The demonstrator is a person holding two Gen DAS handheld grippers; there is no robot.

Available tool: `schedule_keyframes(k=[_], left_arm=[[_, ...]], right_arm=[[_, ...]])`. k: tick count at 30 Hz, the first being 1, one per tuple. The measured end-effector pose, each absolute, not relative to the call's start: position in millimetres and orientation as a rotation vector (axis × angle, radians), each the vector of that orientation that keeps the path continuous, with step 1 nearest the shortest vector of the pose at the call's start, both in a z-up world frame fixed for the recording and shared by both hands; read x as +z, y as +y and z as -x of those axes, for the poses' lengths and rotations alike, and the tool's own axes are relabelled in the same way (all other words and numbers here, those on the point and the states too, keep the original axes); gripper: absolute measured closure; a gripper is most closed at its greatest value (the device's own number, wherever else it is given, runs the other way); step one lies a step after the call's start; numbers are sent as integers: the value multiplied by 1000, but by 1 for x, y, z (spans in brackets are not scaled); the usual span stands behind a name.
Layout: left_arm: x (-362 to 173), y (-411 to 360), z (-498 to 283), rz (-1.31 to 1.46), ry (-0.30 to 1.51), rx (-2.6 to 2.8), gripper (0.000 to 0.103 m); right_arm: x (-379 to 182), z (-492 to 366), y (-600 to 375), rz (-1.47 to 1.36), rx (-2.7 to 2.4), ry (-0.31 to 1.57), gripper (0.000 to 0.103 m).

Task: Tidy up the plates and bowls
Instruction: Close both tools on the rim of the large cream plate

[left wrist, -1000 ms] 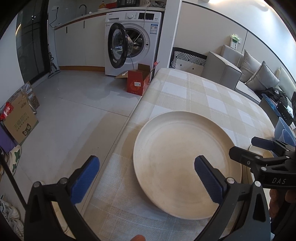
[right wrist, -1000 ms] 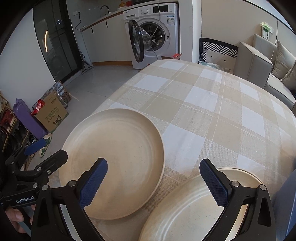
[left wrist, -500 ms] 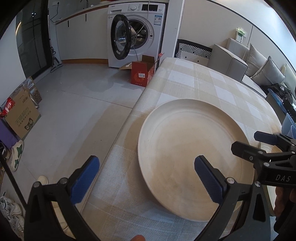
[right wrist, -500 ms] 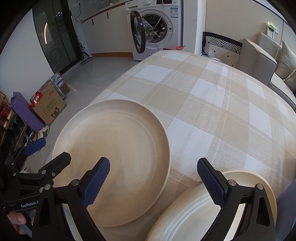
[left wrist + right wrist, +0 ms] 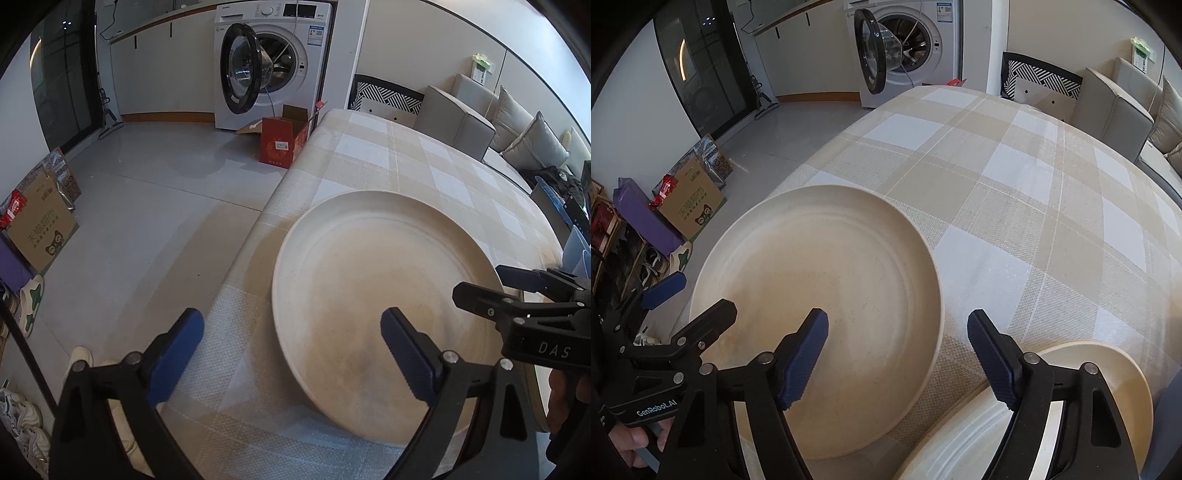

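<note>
My left claw (image 5: 291, 354) and right claw (image 5: 897, 354), jaws just narrowing yet apart, straddled opposite rims of the round matte cream plate (image 5: 820, 295) at the checked woven worktop's (image 5: 1015, 206) near-left edge.

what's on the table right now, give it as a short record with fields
surface: table with beige checked cloth
large plate: cream, flat, near the table's left edge
second plate: partly visible, lower right
left gripper: jaws closing, straddles large plate's left rim, pads clear
right gripper: jaws closing, straddles large plate's right rim, pads clear
</note>
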State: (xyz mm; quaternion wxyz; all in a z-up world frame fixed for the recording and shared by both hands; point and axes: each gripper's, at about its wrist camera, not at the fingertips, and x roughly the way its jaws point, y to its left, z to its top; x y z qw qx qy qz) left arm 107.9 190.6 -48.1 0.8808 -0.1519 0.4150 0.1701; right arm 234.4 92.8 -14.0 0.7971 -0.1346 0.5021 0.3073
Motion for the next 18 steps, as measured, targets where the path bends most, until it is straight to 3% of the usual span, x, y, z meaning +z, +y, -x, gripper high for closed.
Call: schedule_keyframes(k=[4,12,18], left_arm=[[-48,189,-108,310,865,350,12],[-49,184,-109,306,880,307,39],[-48,177,-110,285,885,285,49]], right_arm=[[-14,-233,94,295,662,1078,30],[-15,-231,96,306,674,1083,43],[-15,-228,97,317,665,1077,48]])
